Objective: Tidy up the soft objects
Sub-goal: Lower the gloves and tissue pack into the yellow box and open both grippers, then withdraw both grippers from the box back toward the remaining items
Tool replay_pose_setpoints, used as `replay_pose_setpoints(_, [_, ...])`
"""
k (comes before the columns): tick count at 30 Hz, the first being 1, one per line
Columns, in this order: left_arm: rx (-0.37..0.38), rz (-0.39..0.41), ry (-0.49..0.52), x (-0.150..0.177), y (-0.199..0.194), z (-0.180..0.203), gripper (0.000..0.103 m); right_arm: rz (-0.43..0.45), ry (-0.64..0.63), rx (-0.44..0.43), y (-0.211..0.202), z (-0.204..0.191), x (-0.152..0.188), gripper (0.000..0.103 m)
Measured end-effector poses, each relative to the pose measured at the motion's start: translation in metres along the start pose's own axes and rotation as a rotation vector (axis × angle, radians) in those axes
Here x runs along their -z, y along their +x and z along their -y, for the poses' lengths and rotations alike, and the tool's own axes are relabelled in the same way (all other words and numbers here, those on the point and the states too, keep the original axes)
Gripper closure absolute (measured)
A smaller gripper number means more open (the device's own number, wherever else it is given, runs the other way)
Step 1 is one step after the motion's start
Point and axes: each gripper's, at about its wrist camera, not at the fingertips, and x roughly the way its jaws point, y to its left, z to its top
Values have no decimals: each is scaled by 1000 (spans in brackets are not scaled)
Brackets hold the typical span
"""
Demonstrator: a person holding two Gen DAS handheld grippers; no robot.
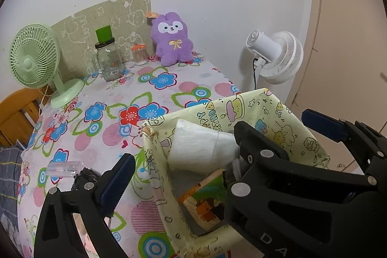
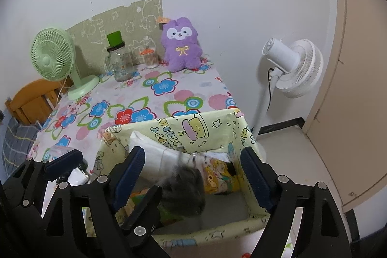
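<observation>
Right gripper (image 2: 193, 175) spread wide above the yellow fabric bin (image 2: 251, 219), holding nothing, over a blurred grey soft object (image 2: 186, 187) inside. Left gripper (image 1: 217, 144) wide open too, straddling the bin's left wall. White pack (image 1: 198, 146) leaning within. Far across the floral worktop (image 1: 101, 93), purple plush (image 1: 171, 40) upright against the wall.

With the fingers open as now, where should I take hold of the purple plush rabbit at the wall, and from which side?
Grip the purple plush rabbit across its body, below the head, coming from the front. It sits upright against the wall, so the back is blocked, and its soft body should compress between the fingers.
</observation>
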Motion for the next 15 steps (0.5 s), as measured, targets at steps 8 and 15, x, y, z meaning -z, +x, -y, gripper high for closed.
replay_pose_setpoints(8, [-1, 38, 2, 7, -23, -7, 2, 35, -12, 28, -22, -14, 4, 15])
replay_pose_setpoints(15, [-12, 64, 4, 13, -40, -17, 2, 63, -27, 39, -39, -29, 7, 12])
